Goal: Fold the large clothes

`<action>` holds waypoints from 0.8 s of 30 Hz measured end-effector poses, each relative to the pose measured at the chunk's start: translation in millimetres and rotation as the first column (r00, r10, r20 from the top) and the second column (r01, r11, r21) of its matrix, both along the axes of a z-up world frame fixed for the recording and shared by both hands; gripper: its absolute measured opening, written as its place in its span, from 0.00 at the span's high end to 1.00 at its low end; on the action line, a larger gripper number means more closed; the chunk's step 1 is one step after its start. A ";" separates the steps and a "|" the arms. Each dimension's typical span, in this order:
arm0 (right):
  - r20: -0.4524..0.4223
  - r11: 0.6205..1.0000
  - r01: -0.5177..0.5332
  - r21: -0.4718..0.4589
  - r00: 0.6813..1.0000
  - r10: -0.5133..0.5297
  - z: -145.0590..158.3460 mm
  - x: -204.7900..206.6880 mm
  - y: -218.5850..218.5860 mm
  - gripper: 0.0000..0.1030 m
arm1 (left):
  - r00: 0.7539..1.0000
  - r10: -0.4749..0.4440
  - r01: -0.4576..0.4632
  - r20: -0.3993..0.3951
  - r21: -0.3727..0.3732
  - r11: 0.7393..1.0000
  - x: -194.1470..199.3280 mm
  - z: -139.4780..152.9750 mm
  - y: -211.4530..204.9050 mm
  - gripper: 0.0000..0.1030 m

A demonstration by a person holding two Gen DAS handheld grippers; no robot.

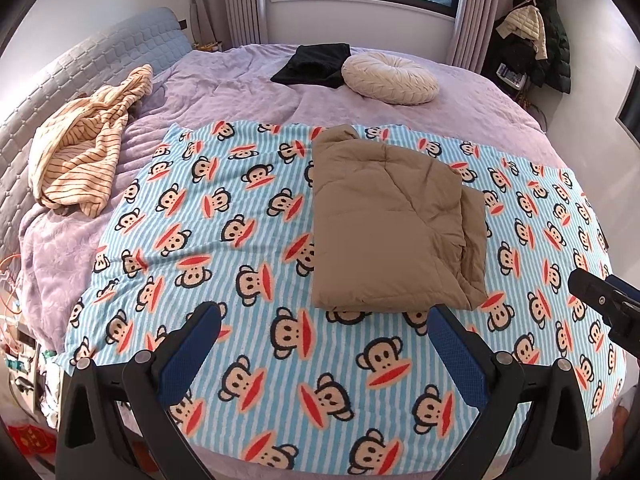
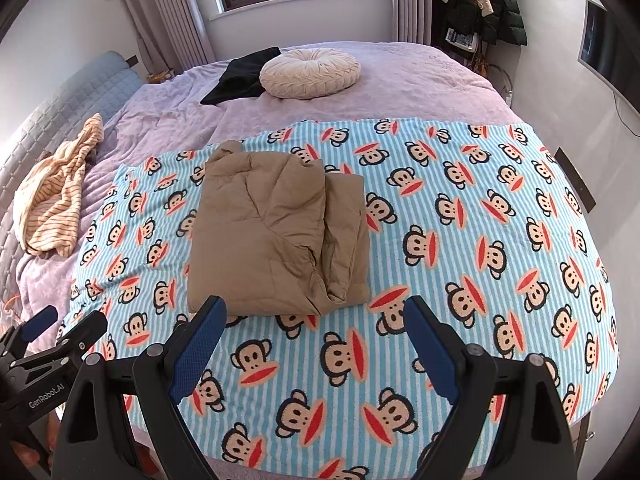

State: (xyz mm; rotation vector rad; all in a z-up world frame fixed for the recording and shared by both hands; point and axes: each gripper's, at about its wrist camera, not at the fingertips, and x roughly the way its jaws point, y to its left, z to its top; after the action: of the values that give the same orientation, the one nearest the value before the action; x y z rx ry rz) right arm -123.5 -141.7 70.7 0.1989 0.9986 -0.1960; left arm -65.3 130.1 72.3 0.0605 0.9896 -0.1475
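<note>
My left hand-held gripper (image 1: 325, 326): jaws spread wide, nothing between. My right hand-held gripper (image 2: 313, 322): same, wide, empty, sitting at left's 3 o'clock.

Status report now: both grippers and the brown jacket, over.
Left gripper open, empty. Right gripper open, empty. Brown padded jacket folded on monkey-print blanket. Nothing obstructing.

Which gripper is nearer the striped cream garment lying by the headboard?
Left. The left gripper hovers open on the side of the folded brown jacket facing the striped cream garment; the right gripper, also open, sits farther away.
</note>
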 end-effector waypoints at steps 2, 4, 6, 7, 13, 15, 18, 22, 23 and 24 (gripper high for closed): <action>0.001 1.000 -0.001 -0.001 1.000 0.001 0.6 0.6 0.5 0.11 | 1.000 0.003 -0.003 0.000 -0.003 1.000 0.4 0.5 0.9 0.00; 0.001 1.000 0.000 -0.001 1.000 0.000 0.6 0.4 1.3 0.11 | 1.000 0.006 -0.006 0.001 -0.003 1.000 0.6 0.6 1.2 0.00; 0.000 1.000 0.001 -0.001 1.000 -0.001 0.9 0.7 1.0 0.11 | 1.000 0.006 -0.006 0.000 -0.003 1.000 0.8 0.8 1.0 0.00; 0.000 1.000 0.001 0.000 1.000 -0.001 1.2 0.7 0.9 0.11 | 1.000 0.006 -0.006 0.000 -0.003 1.000 1.0 0.8 1.1 0.00; 0.001 1.000 -0.002 -0.001 1.000 0.002 1.0 0.9 -0.3 0.11 | 1.000 0.005 -0.005 0.001 -0.002 1.000 0.4 0.8 1.1 0.00; 0.001 1.000 -0.002 0.000 1.000 0.002 1.0 1.0 -0.6 0.11 | 1.000 0.005 -0.005 0.001 -0.001 1.000 0.0 0.5 0.8 0.00; 0.001 1.000 -0.002 0.000 1.000 0.002 2.2 1.8 -0.5 0.11 | 1.000 0.006 -0.006 0.001 -0.001 1.000 -0.4 0.6 0.3 0.00; 0.001 1.000 -0.002 0.000 1.000 0.002 1.9 0.8 -0.2 0.11 | 1.000 0.006 -0.006 0.003 0.000 1.000 0.3 0.6 0.6 0.00; 0.001 1.000 -0.003 0.001 1.000 0.003 2.5 1.1 -0.1 0.11 | 1.000 0.006 -0.006 0.002 0.001 1.000 0.6 0.4 0.6 0.00; 0.002 1.000 -0.001 0.000 1.000 0.001 2.2 0.3 0.3 0.11 | 1.000 0.005 -0.005 0.001 0.001 1.000 0.4 0.6 0.3 0.00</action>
State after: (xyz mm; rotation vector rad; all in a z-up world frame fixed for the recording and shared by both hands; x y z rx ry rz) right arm -123.1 -141.4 72.9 0.1981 0.9967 -0.1948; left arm -64.9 130.4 72.9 0.0585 0.9888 -0.1424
